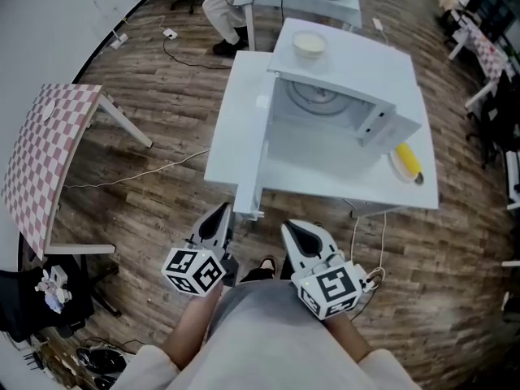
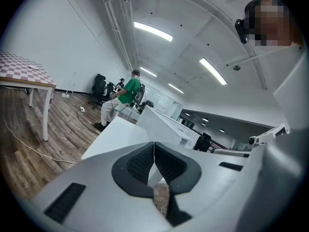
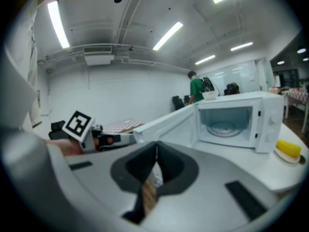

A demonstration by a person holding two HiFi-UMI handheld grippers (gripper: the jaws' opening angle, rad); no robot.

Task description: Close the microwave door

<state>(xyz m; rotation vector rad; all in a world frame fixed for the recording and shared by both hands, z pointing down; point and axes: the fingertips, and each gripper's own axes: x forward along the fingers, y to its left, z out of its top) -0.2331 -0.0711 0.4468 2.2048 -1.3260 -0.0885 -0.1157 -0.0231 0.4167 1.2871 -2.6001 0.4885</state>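
The white microwave point(image 1: 349, 80) stands on a white table point(image 1: 231, 149), its cavity and glass turntable point(image 1: 317, 97) showing. Its door point(image 1: 253, 161) is swung wide open and juts toward me past the table's front edge. My left gripper point(image 1: 221, 214) is shut and empty, just below and left of the door's free end. My right gripper point(image 1: 294, 232) is also shut and empty, a little right of that end. The right gripper view has the open microwave point(image 3: 236, 120) and door point(image 3: 169, 122) ahead of the right gripper point(image 3: 156, 146). In the left gripper view, the left gripper point(image 2: 154, 146) faces the door's edge point(image 2: 164, 124).
A white bowl point(image 1: 309, 45) sits on top of the microwave. A yellow item on a plate point(image 1: 409, 162) lies right of it. A checkered table point(image 1: 49, 153) stands at the left, cables cross the wooden floor, and a person in green point(image 1: 231, 6) sits behind.
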